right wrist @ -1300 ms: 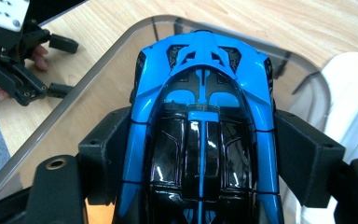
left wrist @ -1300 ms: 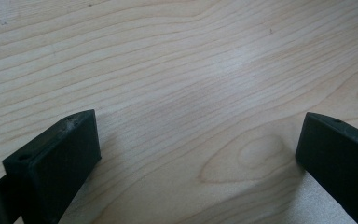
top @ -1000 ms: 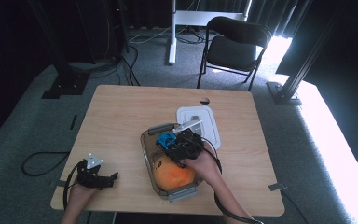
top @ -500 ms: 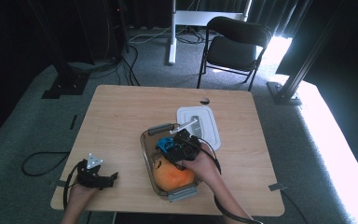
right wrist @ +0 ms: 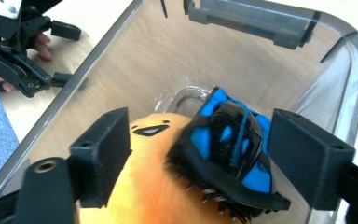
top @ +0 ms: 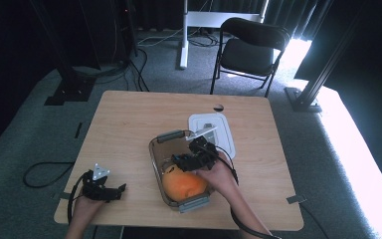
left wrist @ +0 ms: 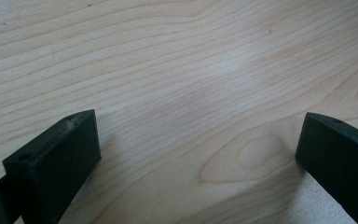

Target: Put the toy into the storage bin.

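The wooden surface [top: 129, 124] carries a clear plastic container [top: 155, 149] with grey latch handles at either end, and its white lid [top: 224, 130] lies just beside it on the far right. Inside the container sits an orange plush toy [top: 181, 185] with a small dark face on it, and on top of that plush, towards the far end, rests a blue-and-black shoe [right wrist: 230, 149].

Here is the change: the right gripper [top: 186, 160] is down in the container, and its fingers [right wrist: 103, 154] have just been opening. A second ago the shoe shows blue beside the gripper in the high view; now the gripper body covers it there. In the right gripper view the shoe lies between the two fingers, with a gap on the left side; on the right the shoe's edge comes close to the pad, and I cannot tell whether it touches. I read that as a release: the shoe looks set down in the container on the plush, so the packing step seems done and the lid would be next.

The left gripper [top: 98, 186] rests on the surface at the near left corner, well apart, fingers [left wrist: 56, 158] spread wide over bare wood, holding nothing.

No brand, label or readable writing anywhere on the shoe, container or lid.
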A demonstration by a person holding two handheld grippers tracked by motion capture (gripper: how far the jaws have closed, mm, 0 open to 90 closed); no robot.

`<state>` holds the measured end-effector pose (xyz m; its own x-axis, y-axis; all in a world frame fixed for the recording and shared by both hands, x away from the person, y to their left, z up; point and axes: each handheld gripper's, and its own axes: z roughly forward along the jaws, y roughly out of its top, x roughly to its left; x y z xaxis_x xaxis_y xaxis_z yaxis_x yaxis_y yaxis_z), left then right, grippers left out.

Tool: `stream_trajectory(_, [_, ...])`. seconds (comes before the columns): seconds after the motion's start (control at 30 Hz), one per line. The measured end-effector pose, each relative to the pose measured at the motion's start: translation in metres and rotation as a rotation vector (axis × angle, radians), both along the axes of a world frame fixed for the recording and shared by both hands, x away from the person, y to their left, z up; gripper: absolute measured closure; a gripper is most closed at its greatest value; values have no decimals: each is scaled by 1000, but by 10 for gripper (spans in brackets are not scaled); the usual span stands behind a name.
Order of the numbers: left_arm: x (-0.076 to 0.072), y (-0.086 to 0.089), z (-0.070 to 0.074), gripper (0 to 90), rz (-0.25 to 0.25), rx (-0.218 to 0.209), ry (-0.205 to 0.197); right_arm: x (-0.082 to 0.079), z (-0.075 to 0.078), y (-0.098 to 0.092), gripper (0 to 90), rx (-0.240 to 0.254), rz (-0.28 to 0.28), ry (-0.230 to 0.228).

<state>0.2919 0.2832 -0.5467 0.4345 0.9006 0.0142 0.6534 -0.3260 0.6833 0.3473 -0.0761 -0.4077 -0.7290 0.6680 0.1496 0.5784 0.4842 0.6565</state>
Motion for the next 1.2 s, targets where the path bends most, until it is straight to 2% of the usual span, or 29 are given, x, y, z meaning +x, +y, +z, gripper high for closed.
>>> stream_trajectory(0.07, [0, 0, 0, 1, 0, 0, 0, -1, 2, -6, 205, 28, -9, -6])
stream_trajectory(0.4, [0, 0, 0, 2, 0, 0, 0, -5, 8, -27, 205, 59, -38, -29])
stream_trajectory(0.6, [0, 0, 0, 1, 0, 1, -1, -5, 10, -44, 202, 85, -80, -58])
stream_trajectory(0.77, [0, 0, 0, 1, 0, 0, -1, -3, 10, -59, 181, 104, -113, -63])
stream_trajectory(0.93, [0, 0, 0, 2, 0, 0, -1, -2, 9, -71, 149, 102, -144, -72])
stream_trajectory(1.2, [0, 0, 0, 1, 1, 0, -2, 0, 5, -97, 149, 105, -209, -78])
